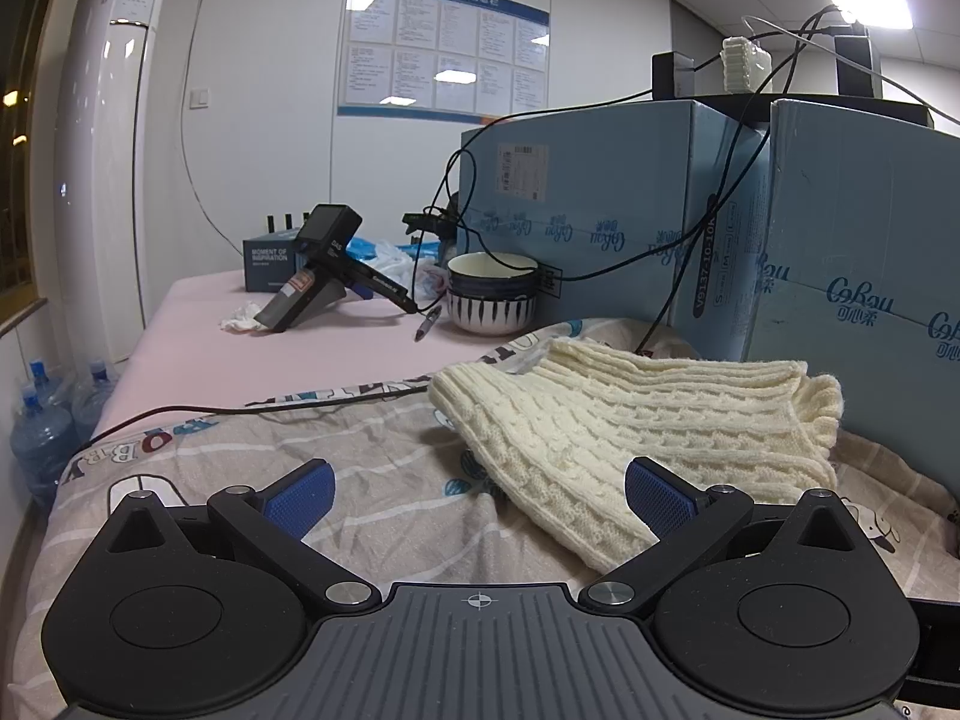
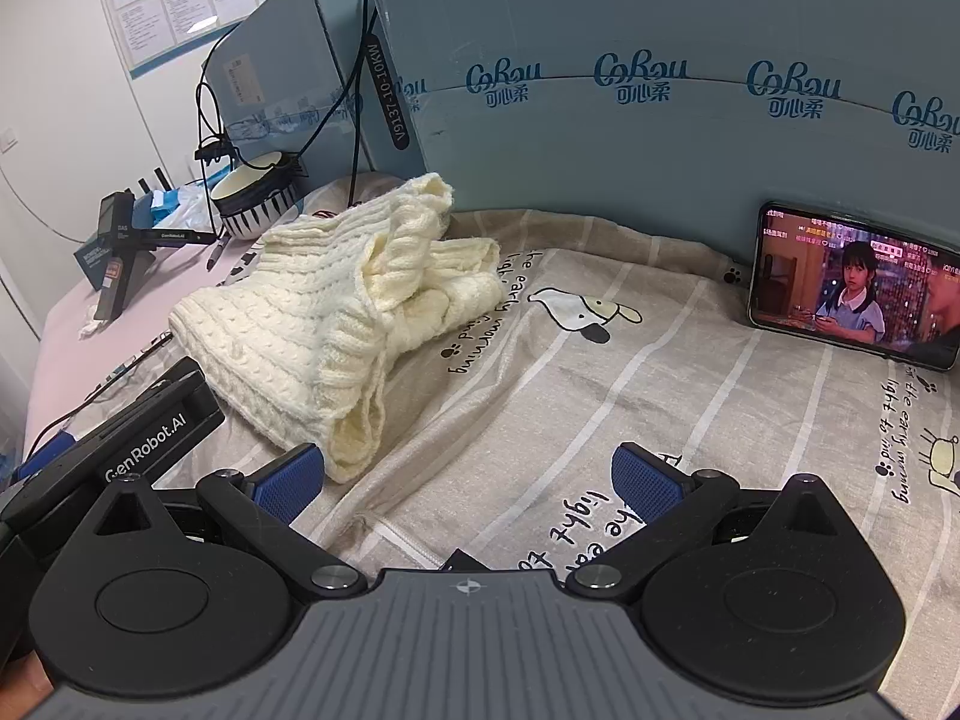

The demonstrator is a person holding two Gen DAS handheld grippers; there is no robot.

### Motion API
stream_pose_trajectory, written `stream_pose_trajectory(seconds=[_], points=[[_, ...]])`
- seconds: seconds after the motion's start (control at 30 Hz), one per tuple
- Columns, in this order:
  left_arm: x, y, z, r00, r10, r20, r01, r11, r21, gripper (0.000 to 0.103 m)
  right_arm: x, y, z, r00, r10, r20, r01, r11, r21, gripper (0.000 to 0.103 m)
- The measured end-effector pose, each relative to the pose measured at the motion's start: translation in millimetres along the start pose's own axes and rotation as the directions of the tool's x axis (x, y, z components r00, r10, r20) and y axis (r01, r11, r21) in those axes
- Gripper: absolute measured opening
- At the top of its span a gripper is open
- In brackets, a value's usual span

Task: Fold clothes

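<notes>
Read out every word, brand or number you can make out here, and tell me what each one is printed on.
"CoRou": blue cartons.
"V9137-10-10KW": black tag.
"GenRobot.AI": left gripper, seen from the right wrist.
"the early morning light": bedsheet.
"MOMENT OF INSPIRATION": dark box.
Wall noticeboard, carton label, phone captions: too small.

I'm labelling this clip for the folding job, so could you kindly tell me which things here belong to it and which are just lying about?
For the job:
- cream cable-knit sweater, bunched on the patterned bedsheet
- left hand-held gripper, open
- right hand-held gripper, open

Lying about:
- dark striped ceramic bowl
- phone playing video
- pale blue cardboard boxes
- black handheld device
- pen
</notes>
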State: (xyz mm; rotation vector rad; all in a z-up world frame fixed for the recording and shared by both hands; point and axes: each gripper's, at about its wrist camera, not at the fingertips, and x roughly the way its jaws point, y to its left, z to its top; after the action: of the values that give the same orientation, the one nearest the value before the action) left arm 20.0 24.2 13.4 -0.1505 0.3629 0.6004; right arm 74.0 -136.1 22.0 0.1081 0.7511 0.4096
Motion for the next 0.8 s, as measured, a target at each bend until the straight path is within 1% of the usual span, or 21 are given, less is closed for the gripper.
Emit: stream_pose_trajectory(seconds=[0.8], points=[[0.5,-0.9,0.4,1.000,-0.005,-0.003,0.005,1.000,0.003,0.103,0.4,1.4,-1.0,1.000,-0.001,-0.005,0.001,1.000,-0.006,0.103]])
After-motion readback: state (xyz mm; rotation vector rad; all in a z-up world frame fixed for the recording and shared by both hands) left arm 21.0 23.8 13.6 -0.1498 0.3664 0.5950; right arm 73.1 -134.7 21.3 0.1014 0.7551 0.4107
